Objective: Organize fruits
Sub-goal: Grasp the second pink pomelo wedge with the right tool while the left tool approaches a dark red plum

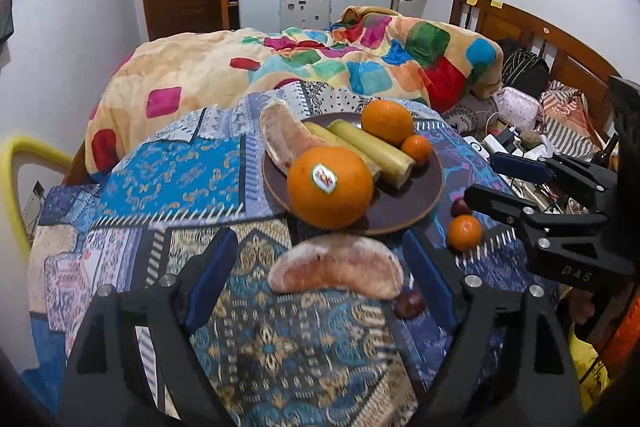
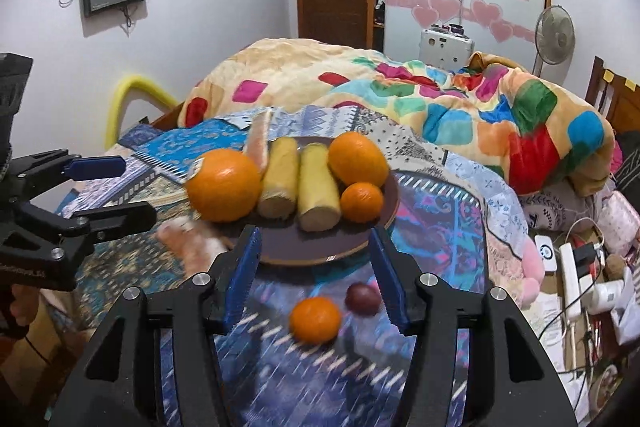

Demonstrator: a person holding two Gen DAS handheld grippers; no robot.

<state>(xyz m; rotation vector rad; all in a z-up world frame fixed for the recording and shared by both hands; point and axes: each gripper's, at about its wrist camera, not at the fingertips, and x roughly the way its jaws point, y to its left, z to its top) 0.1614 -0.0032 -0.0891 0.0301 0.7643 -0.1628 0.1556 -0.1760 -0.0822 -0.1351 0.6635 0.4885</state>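
Plate (image 1: 416, 203) holds most fruits already; pomelo slice (image 1: 336, 267), mandarin (image 2: 315, 319) and small plum (image 2: 363, 298), lower center, are left. My left gripper (image 1: 320, 267) & right gripper (image 2: 316, 267) both released, empty.

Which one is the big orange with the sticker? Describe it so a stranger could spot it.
Find the dark round plate on the patterned blue cloth at the foot of the bed. The stickered orange sits at the plate's near edge, beside the pale pomelo wedge. It is the largest orange fruit there, and the only one with an oval label.
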